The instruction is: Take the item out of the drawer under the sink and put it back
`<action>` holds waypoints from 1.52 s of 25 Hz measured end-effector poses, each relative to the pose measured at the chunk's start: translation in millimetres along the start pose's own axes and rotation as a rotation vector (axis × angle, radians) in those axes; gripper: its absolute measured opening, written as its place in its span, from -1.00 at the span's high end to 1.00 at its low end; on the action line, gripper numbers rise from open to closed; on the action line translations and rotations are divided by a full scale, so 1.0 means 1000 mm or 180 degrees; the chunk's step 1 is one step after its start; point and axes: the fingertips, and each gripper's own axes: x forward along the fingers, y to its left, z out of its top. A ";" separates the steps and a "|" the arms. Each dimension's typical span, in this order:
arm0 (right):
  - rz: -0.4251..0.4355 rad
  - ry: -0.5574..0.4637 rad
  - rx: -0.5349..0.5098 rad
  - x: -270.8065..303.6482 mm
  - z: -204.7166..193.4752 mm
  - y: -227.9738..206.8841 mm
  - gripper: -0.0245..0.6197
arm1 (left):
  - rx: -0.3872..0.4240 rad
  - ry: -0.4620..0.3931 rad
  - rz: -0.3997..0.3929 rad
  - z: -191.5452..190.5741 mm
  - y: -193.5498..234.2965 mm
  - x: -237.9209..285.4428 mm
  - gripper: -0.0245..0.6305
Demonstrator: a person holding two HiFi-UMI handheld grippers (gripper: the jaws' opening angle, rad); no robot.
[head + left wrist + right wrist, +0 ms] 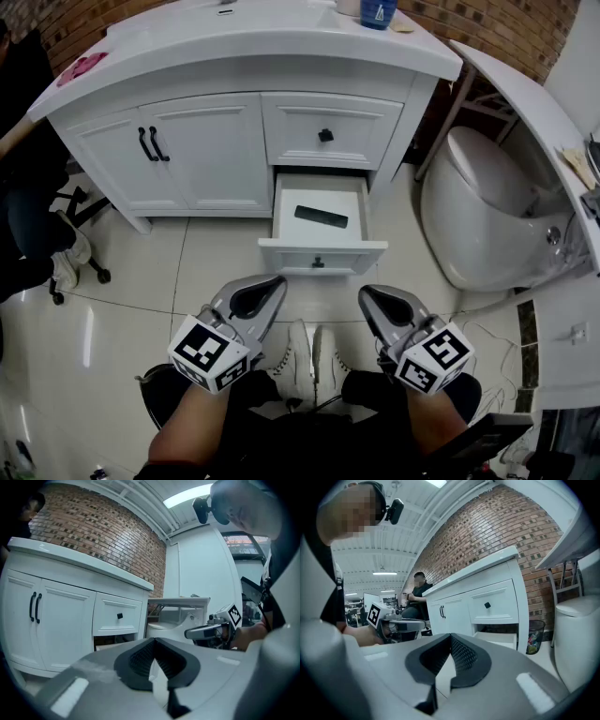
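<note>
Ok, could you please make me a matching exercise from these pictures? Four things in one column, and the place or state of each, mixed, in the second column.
Things:
1. black item
2. upper drawer
3. blue container
4. toilet

Places or states:
A. on the countertop
B. closed
C. to the right of the vanity
D. lying in the open lower drawer

Pairs: 1-D, 2-B, 3-A, 4-C.
</note>
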 end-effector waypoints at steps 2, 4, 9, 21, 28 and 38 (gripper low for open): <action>-0.0018 -0.0020 0.0004 0.004 0.003 -0.004 0.90 | 0.0010 -0.0010 0.0010 0.000 0.004 0.004 0.91; -0.0044 -0.0047 -0.0003 0.009 0.006 -0.009 0.90 | 0.0018 -0.0026 0.0035 0.001 0.009 0.009 0.91; -0.0095 -0.0025 -0.0124 0.023 0.011 -0.027 0.90 | 0.0077 -0.0054 0.0086 0.003 0.021 0.023 0.91; -0.0049 0.0362 -0.0488 0.059 0.002 -0.075 0.90 | 0.0126 0.0088 0.0030 -0.010 0.038 0.053 0.91; 0.0138 0.0650 -0.0874 0.098 0.010 -0.102 0.73 | 0.0091 0.0131 0.0007 -0.016 0.052 0.071 0.91; 0.0395 0.1145 -0.1444 0.184 0.008 -0.137 0.55 | 0.0087 0.0236 0.0088 -0.019 0.070 0.085 0.91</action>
